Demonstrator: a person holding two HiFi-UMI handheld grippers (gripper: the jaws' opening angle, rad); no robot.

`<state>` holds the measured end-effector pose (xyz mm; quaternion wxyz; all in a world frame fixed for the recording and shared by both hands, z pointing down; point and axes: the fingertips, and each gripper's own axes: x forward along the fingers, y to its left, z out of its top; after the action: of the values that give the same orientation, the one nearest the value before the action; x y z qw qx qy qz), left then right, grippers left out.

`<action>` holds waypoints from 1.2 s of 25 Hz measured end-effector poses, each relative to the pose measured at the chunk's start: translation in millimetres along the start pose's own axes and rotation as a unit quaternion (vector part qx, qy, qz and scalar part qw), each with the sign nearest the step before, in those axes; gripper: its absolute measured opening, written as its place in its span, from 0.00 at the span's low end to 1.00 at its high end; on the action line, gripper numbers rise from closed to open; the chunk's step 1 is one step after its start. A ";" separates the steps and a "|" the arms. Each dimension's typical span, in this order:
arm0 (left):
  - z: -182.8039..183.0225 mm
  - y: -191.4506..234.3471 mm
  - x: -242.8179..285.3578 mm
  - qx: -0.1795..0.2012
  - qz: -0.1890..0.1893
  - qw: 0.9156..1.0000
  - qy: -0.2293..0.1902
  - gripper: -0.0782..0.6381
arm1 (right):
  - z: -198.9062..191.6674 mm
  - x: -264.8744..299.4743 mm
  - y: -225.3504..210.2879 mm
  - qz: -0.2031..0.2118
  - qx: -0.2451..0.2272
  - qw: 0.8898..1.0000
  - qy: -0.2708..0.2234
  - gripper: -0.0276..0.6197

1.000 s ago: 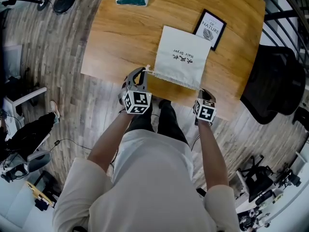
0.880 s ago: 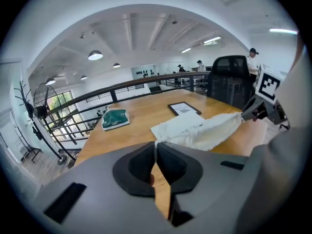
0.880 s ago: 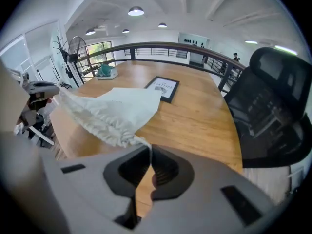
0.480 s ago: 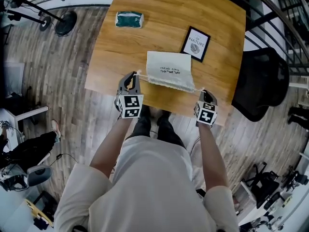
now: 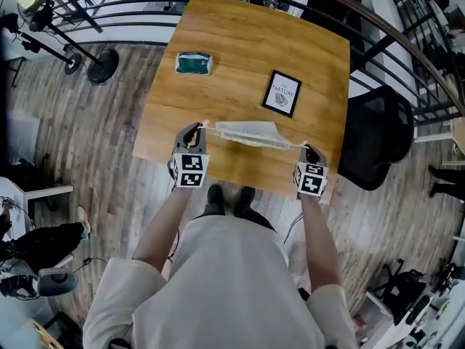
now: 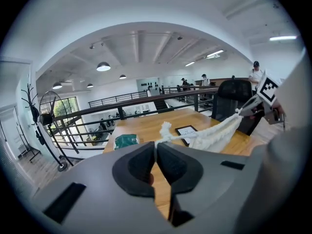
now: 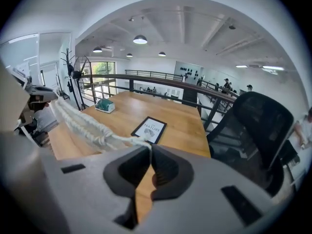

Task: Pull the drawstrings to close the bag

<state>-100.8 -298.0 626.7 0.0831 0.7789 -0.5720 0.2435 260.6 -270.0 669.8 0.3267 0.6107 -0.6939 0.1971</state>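
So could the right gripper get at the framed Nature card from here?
Probably not yet: the right gripper is shut on a drawstring, with the bag strung between it and the left gripper. Nothing stands between it and the framed card, so letting go would free it.

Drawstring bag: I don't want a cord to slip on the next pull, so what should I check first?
1. Left gripper clamped on the left drawstring: ok, jaws together on the cord just below its knot.
2. Right gripper clamped on the right drawstring: ok.
3. Drawstring bag mouth gathered: ok, the cloth is bunched into a narrow strip between the grippers.
4. Mouth fully closed: cannot tell.
5. Bag's bottom off the table: cannot tell.
6. Framed card and green packet apart from the bag: ok.
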 end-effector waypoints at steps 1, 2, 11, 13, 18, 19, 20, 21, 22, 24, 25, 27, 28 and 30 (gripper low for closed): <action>4.8 0.3 -1.5 0.001 -0.001 1.000 -0.004 0.11 | 5.2 -3.1 -1.7 -0.001 -0.001 1.000 -0.006 0.06; 9.4 0.5 -2.8 0.003 -0.002 1.000 -0.007 0.11 | 10.2 -6.4 -3.5 -0.002 -0.001 1.000 -0.012 0.06; 54.1 5.2 -13.8 0.000 -0.023 0.999 -0.031 0.11 | 54.5 -41.3 -16.1 0.015 0.017 0.998 -0.062 0.06; 70.1 5.3 -15.7 0.012 -0.032 0.999 -0.042 0.12 | 65.5 -48.4 -21.7 0.019 0.021 0.997 -0.076 0.06; 102.0 8.7 -13.6 0.032 -0.043 0.997 -0.064 0.12 | 94.3 -58.8 -32.3 0.015 0.011 0.994 -0.106 0.06; 108.0 9.5 -13.4 0.034 -0.041 0.996 -0.069 0.12 | 98.6 -60.2 -34.2 0.012 0.006 0.994 -0.110 0.06; 114.8 10.0 -13.8 0.036 -0.039 0.996 -0.075 0.12 | 102.6 -61.5 -36.1 0.009 0.001 0.993 -0.114 0.06; 120.7 10.4 -14.0 0.037 -0.037 0.995 -0.079 0.12 | 106.7 -62.7 -38.2 0.006 -0.004 0.993 -0.117 0.06; 125.3 10.6 -13.9 0.036 -0.035 0.995 -0.081 0.12 | 111.1 -63.9 -40.6 0.003 -0.008 0.993 -0.120 0.06; 133.4 11.1 -12.6 0.032 -0.030 0.996 -0.082 0.12 | 119.9 -66.1 -45.7 -0.004 -0.014 0.992 -0.128 0.06; 137.2 11.5 -11.7 0.029 -0.029 0.996 -0.084 0.12 | 123.7 -67.2 -47.8 -0.006 -0.018 0.991 -0.131 0.06; 143.4 13.2 -10.3 0.024 -0.026 0.995 -0.088 0.12 | 129.7 -69.1 -50.2 -0.011 -0.027 0.990 -0.138 0.06; 145.5 14.2 -9.9 0.023 -0.025 0.995 -0.089 0.12 | 131.4 -69.7 -51.0 -0.013 -0.032 0.990 -0.140 0.06; 147.0 15.5 -9.0 0.024 -0.022 0.996 -0.089 0.12 | 132.3 -69.9 -54.4 -0.018 -0.038 0.989 -0.142 0.06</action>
<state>-75.4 -355.5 492.5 0.0186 0.8116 -0.5538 0.1855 288.5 -318.3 520.7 0.2515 0.6323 -0.7288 0.0764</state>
